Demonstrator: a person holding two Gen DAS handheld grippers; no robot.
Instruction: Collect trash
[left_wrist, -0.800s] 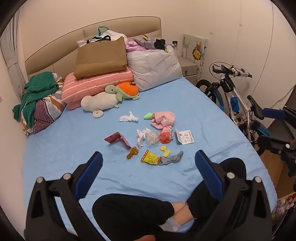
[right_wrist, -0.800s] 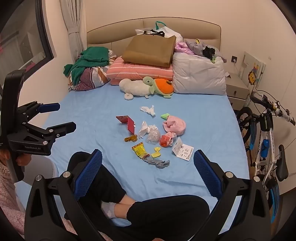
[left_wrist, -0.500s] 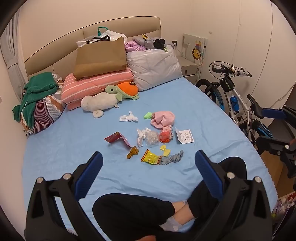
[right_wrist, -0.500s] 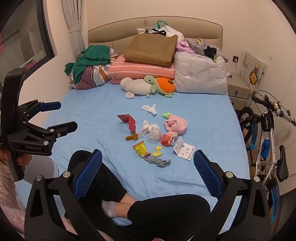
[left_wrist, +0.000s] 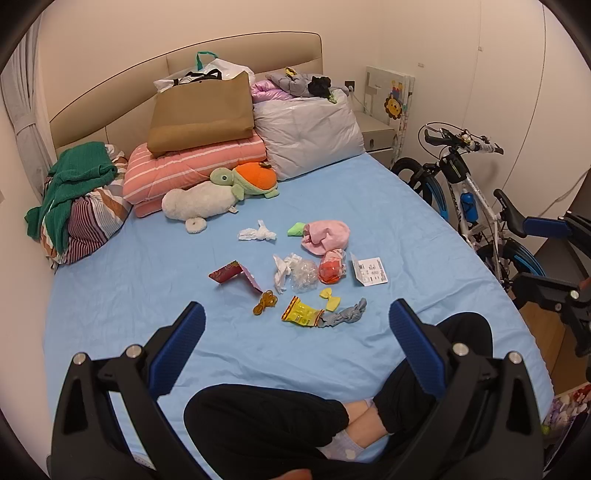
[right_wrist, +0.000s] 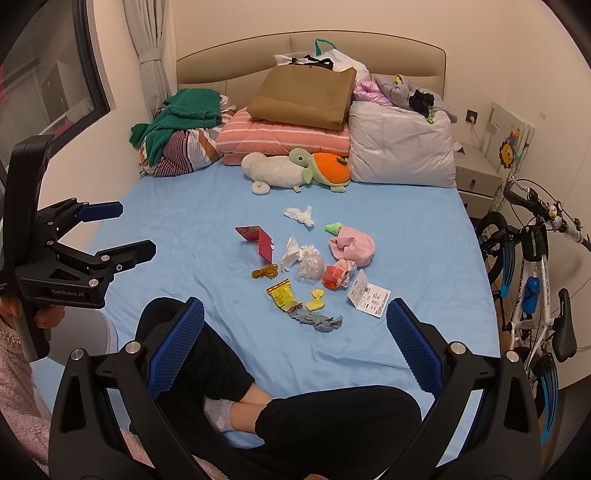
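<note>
Room: bedroom; blue-sheeted bed (left_wrist: 122, 280) with beige headboard (left_wrist: 236, 48); white bicycle (left_wrist: 469, 192) standing beside the bed's right edge
Head of bed: brown paper bag (left_wrist: 201, 110) on a pink striped pillow (left_wrist: 195, 166); grey pillow (left_wrist: 306, 133) beside it; turtle plush (left_wrist: 243, 181) lying in front
Trash: scattered mid-bed, well ahead of both tongs; crumpled tissue (left_wrist: 256, 233); red envelope (left_wrist: 236, 275); clear plastic wrap (left_wrist: 301, 273); orange wrapper (left_wrist: 330, 267); yellow snack packet (left_wrist: 301, 316) touching a grey rag (left_wrist: 345, 314); white paper tag (left_wrist: 369, 271); pink cloth (left_wrist: 325, 236)
Person: seated cross-legged at the foot of the bed, black trousers (right_wrist: 332, 424)
Left tongs (left_wrist: 295, 336): released, jaws spread wide, grasping nothing
Right tongs (right_wrist: 293, 332): released, jaws wide apart, empty; raised above the legs
</note>
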